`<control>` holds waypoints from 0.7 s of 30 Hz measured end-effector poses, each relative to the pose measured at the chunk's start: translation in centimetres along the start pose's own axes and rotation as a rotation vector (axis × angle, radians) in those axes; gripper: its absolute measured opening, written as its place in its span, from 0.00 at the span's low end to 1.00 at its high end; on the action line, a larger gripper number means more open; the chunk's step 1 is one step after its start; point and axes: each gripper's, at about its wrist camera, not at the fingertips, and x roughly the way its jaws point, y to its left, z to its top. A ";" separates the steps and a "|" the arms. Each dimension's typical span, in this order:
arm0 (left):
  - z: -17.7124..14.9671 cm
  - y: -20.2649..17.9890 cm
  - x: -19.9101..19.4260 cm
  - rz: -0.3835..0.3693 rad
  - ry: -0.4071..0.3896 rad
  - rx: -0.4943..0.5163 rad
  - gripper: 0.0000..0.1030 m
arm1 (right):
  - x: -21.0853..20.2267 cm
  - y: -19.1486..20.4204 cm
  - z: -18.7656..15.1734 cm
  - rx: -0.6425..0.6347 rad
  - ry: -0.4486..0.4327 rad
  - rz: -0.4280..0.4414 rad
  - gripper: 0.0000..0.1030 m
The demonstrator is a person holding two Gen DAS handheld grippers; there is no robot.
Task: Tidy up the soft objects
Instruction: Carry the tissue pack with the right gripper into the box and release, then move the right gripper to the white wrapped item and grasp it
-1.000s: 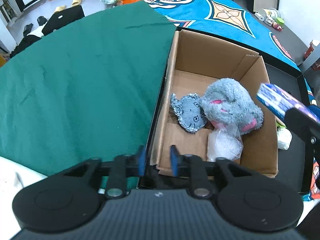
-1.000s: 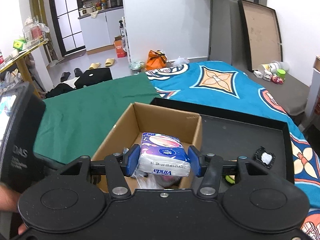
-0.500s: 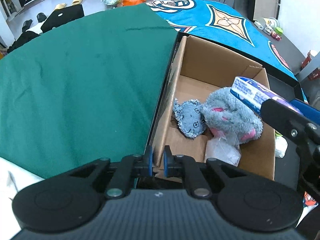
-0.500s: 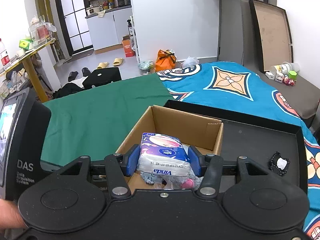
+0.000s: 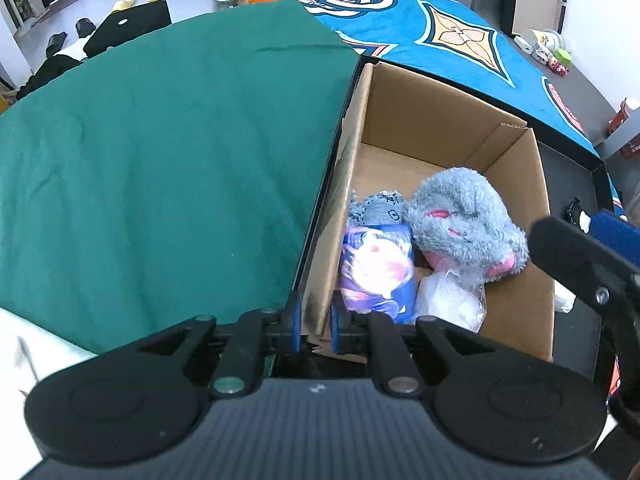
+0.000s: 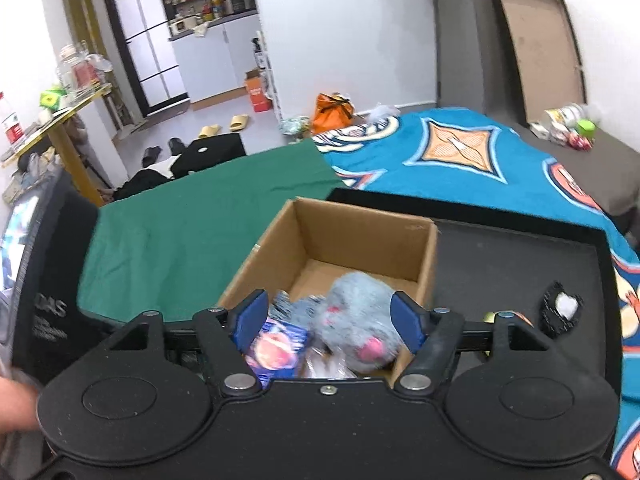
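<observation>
An open cardboard box (image 5: 448,120) (image 6: 360,224) holds a grey plush toy (image 5: 464,220) (image 6: 356,312), a grey patterned cloth (image 5: 372,210), a clear plastic bag (image 5: 448,300) and a purple tissue pack (image 5: 376,272) (image 6: 276,350). My left gripper (image 5: 315,322) is shut on the box's near left wall. My right gripper (image 6: 326,314) is open and empty above the box; it shows at the right of the left wrist view (image 5: 584,264).
The box stands in a black tray (image 6: 520,264) on a bed with a green sheet (image 5: 160,160) and a blue patterned blanket (image 6: 460,160). A small black and white item (image 6: 560,308) lies in the tray to the right.
My right gripper opened and let go of the tissue pack, which now lies in the box. My left gripper closed on the box wall.
</observation>
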 end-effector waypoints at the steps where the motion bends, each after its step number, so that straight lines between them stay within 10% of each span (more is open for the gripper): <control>1: 0.0 -0.1 -0.1 0.004 -0.001 0.001 0.12 | -0.1 -0.4 -0.2 0.010 0.004 -0.007 0.65; 12: -0.4 -1.3 -0.9 0.041 -0.026 0.037 0.14 | -1.1 -3.6 -1.9 0.071 0.012 -0.043 0.66; 21: -0.6 -1.7 -1.8 0.069 -0.070 0.042 0.43 | -1.6 -5.9 -2.9 0.114 0.005 -0.063 0.70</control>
